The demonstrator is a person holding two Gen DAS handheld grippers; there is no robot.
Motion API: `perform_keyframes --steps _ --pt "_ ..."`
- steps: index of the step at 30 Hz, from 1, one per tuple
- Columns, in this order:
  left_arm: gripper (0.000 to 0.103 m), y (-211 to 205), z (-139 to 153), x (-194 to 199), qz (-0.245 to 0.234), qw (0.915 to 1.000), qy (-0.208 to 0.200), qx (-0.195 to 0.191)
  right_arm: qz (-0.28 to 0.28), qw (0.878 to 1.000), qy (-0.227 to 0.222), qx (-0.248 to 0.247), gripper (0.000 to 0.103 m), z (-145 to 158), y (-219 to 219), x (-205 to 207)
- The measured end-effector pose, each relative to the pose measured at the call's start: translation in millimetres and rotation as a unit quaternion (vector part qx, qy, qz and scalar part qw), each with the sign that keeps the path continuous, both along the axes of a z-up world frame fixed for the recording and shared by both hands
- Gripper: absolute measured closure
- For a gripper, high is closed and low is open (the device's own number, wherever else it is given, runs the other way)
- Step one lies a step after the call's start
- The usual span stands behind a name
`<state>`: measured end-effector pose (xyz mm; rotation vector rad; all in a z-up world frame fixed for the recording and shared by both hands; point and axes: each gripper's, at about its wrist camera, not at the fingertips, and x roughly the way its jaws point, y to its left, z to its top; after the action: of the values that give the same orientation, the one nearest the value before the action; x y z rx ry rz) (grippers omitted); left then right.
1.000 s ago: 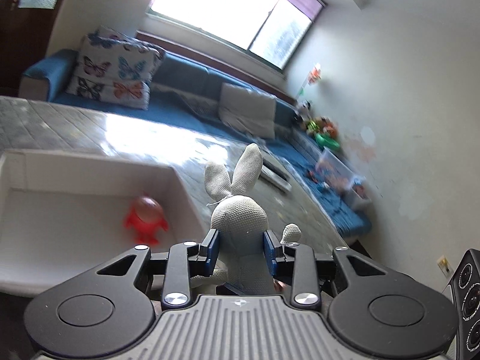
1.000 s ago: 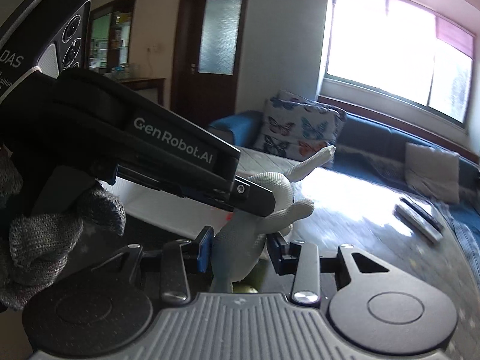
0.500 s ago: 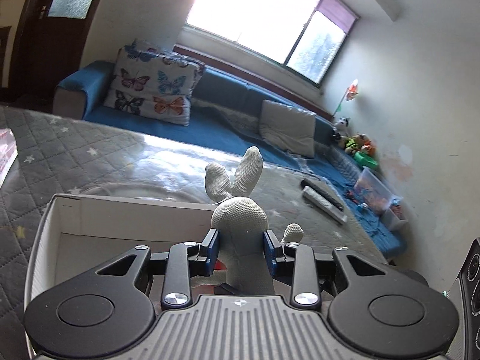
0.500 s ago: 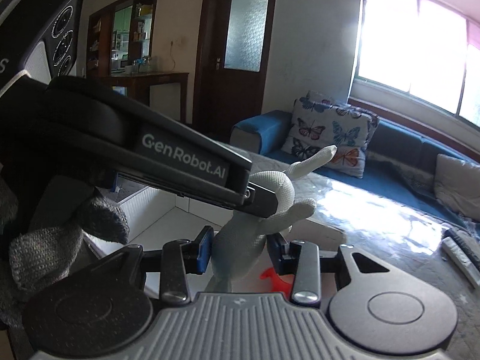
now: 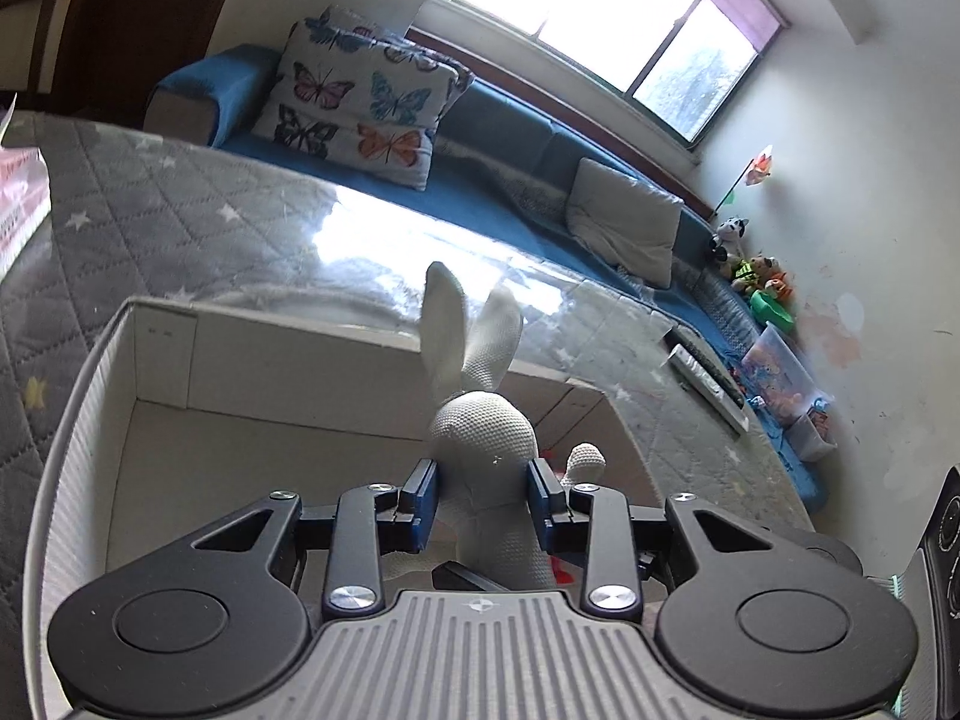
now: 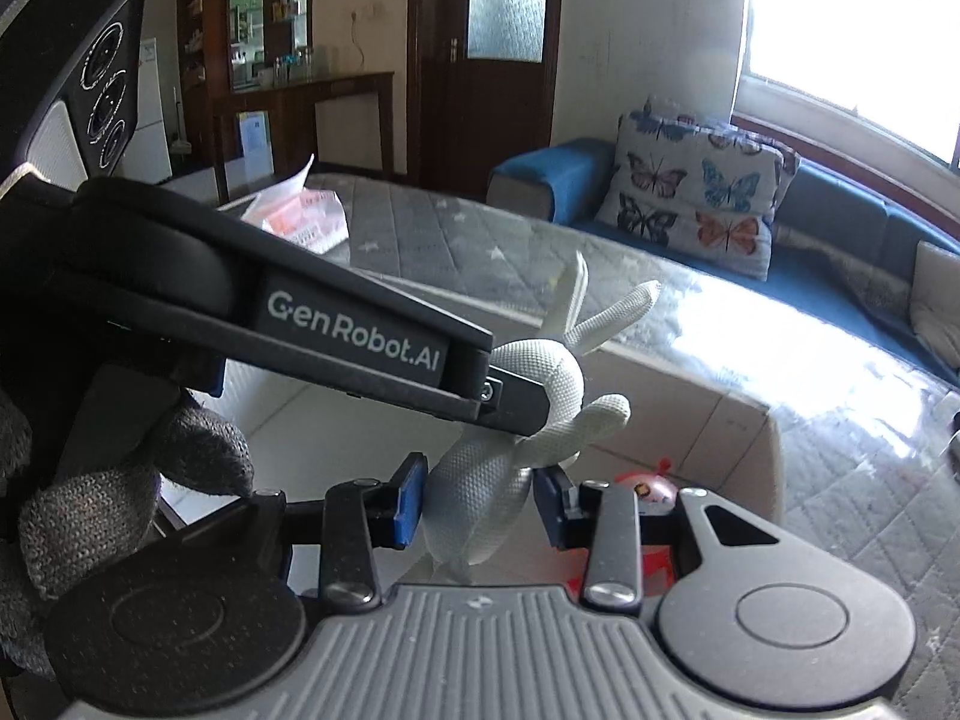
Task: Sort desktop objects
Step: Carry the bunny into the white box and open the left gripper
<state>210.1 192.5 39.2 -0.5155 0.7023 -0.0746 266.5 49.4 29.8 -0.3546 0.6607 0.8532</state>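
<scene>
Both grippers over the white box [image 5: 162,360], rabbit toy [image 5: 483,438] carried between them. Left gripper [image 5: 483,501] clenched on the rabbit just below the head, blue pads pressing the knitted body from either side. Right gripper [image 6: 480,495] clenched on the lower body of the same toy, seen from that side as rabbit toy [image 6: 480,498] with ears pointing toward 1 o'clock. Gloved hand [image 6: 120,492] visible at 9 o'clock in the right wrist view, wrapped round the left tool's handle.

Change over the last second: box formerly at 9 o'clock of the left view with the toy outside its rim; box now spread directly beneath and ahead of the toy, walls framing it from 9 to 2 o'clock. Table surface [image 5: 180,204], quilted and glossy, now lying beyond the box's far wall. Both tools lower and pitched more steeply into the box. Grip unchanged on both sides.

Red toy [image 6: 651,489] already inside the box, at 4 o'clock of the rabbit in the right view, close beside it.

Assessment: transport phase effectively complete; rabbit positioned above the box interior, not yet resting on its floor. Release probably next. Risk noted: landing on the red toy.
</scene>
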Motion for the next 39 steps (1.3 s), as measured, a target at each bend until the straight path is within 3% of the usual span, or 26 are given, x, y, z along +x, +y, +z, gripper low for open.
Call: perform_keyframes --steps 6,13,25,28,39 --pt "0.068 0 -11 7 0.004 0.9997 0.022 0.002 -0.009 1.0 0.005 -0.008 0.064 -12 -1 -4" --pt "0.068 0 -10 3 0.011 0.9997 0.019 0.008 -0.015 1.0 0.003 0.002 0.062 -9 -8 -5" --pt "0.068 -11 8 -17 0.019 0.9992 0.003 0.034 -0.025 0.999 -0.029 0.022 0.051 9 -33 -24" --pt "0.068 -18 16 -27 0.015 0.9989 -0.009 0.043 -0.029 0.999 -0.035 0.029 0.042 16 -44 -35" --pt "0.068 -49 35 -66 -0.004 0.9974 -0.042 0.058 -0.045 0.996 -0.062 0.052 0.026 31 -84 -74"
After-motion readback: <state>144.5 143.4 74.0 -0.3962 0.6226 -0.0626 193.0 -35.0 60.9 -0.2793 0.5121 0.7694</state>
